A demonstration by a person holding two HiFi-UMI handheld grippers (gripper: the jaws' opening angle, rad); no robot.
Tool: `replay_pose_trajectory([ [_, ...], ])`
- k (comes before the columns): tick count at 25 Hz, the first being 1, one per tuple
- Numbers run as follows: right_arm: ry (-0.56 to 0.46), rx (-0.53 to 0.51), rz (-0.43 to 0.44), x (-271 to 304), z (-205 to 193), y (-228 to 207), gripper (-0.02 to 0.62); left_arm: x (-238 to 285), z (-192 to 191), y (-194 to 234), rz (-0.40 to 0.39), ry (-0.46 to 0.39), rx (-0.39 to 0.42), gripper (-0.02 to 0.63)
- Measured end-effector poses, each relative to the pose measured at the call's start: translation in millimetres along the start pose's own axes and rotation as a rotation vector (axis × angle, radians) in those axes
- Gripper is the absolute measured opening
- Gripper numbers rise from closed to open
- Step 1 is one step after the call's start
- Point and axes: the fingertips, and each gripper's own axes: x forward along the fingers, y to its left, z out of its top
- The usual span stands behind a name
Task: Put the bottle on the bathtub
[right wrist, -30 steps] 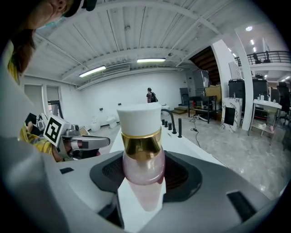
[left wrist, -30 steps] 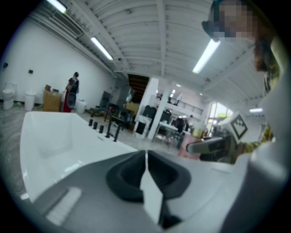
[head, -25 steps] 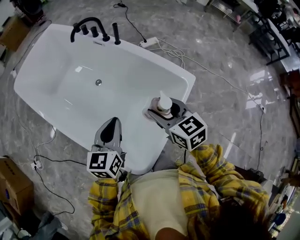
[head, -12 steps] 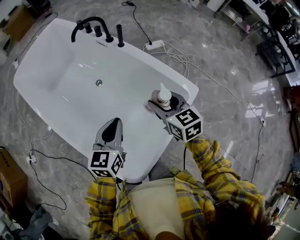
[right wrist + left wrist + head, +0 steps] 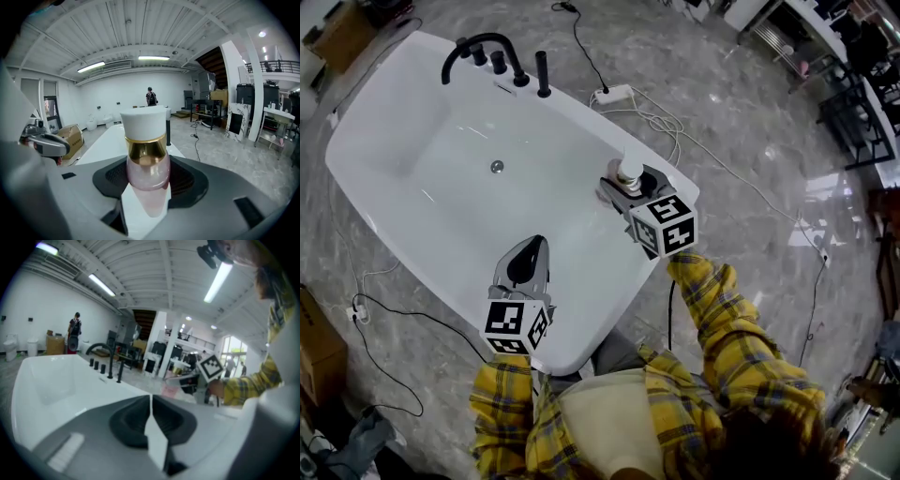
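The right tongs [image 5: 623,185] pinch the belly of the small pink glass bottle with white cap [image 5: 146,171], probably light, slippery and breakable; the left tongs [image 5: 150,401] are closed, empty.

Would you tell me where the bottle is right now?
In the head view, the bottle is right of centre, held in the right gripper at the right rim of the bathtub.
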Motion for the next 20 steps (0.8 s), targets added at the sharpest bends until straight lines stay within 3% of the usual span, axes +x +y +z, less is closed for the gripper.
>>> replay_pose_trajectory([
  [20, -0.035, 0.009, -0.102, 72, 3, -85, 0.227, 16, -21, 9, 0.080, 0.023, -0.013, 0.009],
])
